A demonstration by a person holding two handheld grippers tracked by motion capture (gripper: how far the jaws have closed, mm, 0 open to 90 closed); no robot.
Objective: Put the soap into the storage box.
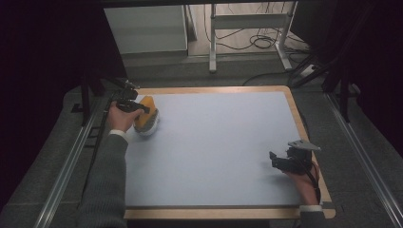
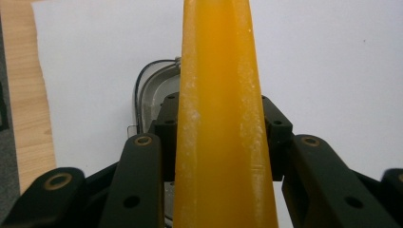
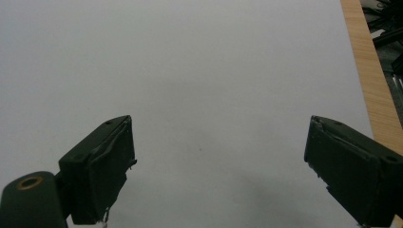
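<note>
A pale blue mat covers the wooden desk (image 1: 216, 89). At its far left corner the left claw (image 1: 141, 109) is clenched around an orange wedge-shaped object (image 2: 221, 118) above a clear container (image 1: 151, 127); the right claw (image 3: 218, 166) rests released near the right edge

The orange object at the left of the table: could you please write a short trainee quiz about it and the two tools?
1. True or false: the left tool is closed on the orange object.
2. What state are the right tool's jaws in?
3. Beside the orange object lies: A a grey-white item, B a red cup, C a book?

Key: 1 true; 2 open, nothing between them; 3 A.
</note>
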